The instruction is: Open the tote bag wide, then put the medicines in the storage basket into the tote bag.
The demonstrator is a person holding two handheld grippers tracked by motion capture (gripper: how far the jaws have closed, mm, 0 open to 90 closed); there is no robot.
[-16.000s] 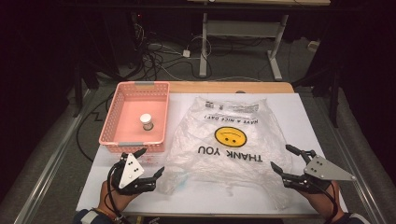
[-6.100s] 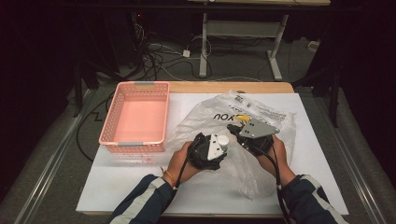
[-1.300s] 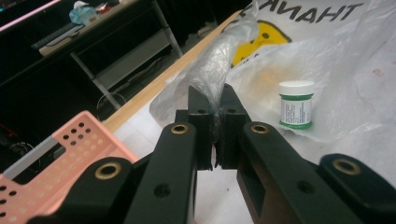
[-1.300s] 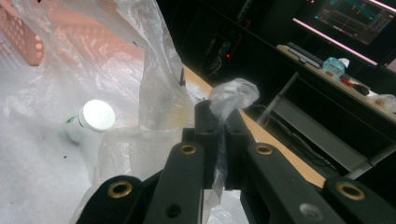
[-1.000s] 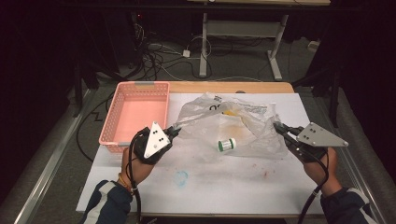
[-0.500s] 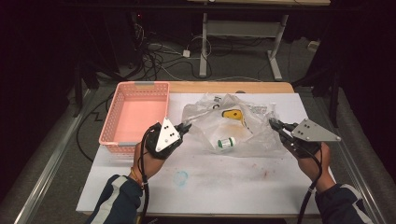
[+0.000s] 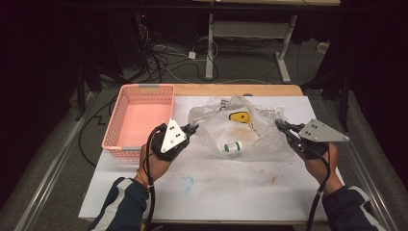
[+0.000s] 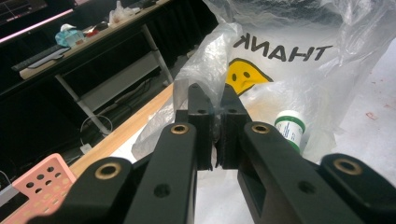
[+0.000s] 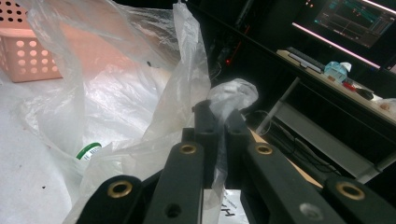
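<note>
The white table (image 7: pixel 216 192) carried the work, its paper cover marked with a faint blue scribble and small reddish flecks toward the near side. On its left part stood the pink basket (image 7: pixel 139 120), perforated walls visible, nothing seen inside it from the high view. Right of the basket, just beside it, lay the clear plastic bag (image 7: pixel 240 127), crumpled and partly raised, a yellow smiley face and the word THANK printed on it; it was stretched between the two grippers, its left edge at one and its right edge at the other. The left gripper (image 7: pixel 192 129), held in the person's left hand, sat between basket and bag, jaws pointed right toward the bag. In the left gripper view its jaws were pressed nearly together with a thin fold of the bag's film pinched between the pads, the rest of the bag rising beyond the tips. The right gripper (image 7: pixel 281 126), in the right hand, sat at the bag's right edge, jaws pointed left. In the right gripper view its jaws likewise stood closed on a gathered strip of the film, a twisted knot of plastic standing just above the tips. Inside the bag, low and near its front edge, lay a small white bottle (image 7: pixel 233 147) with a green band, on its side, roughly midway between the grippers and touched by neither.
</note>
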